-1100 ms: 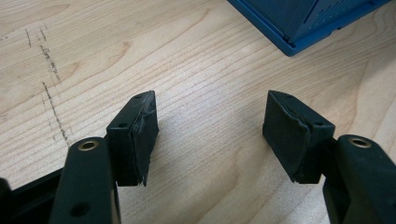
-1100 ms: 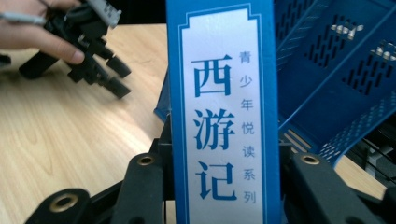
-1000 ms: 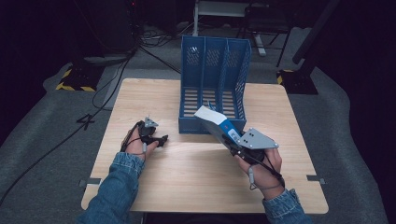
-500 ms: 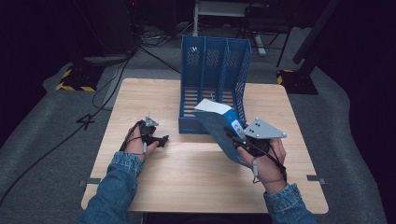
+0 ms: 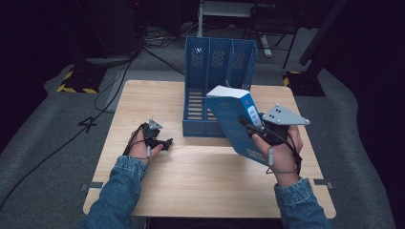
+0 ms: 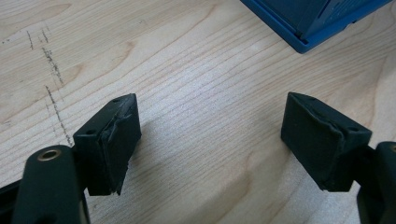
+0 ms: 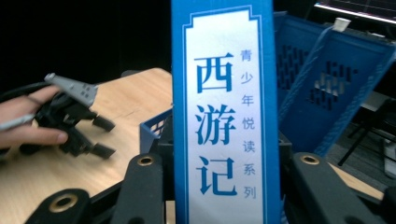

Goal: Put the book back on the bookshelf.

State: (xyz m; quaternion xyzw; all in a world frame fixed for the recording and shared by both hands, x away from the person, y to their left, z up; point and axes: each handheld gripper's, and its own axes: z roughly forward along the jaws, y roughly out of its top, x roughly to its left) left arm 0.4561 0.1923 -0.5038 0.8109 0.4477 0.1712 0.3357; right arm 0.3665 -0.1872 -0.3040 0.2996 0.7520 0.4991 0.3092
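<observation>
Dark room, cables on grey floor; a pale wooden table [image 5: 191, 191] carrying a blue three-slot file rack [image 5: 217, 67] at its far middle.

The right gripper [image 5: 255, 128] is clamped on a blue book [image 5: 236, 125], jaws pressing either side of the spine, as the right gripper view shows [image 7: 223, 116]. The book is held off the table, tilted, long axis running from near the hand up toward the rack, top edge close in front of the right-hand slots. Judging by that, the book likely goes into a slot, and needs standing more upright first.

The left gripper [image 5: 162, 143] rests low on the table, left of the rack, jaws spread wide over bare wood [image 6: 205, 135], holding nothing.
</observation>
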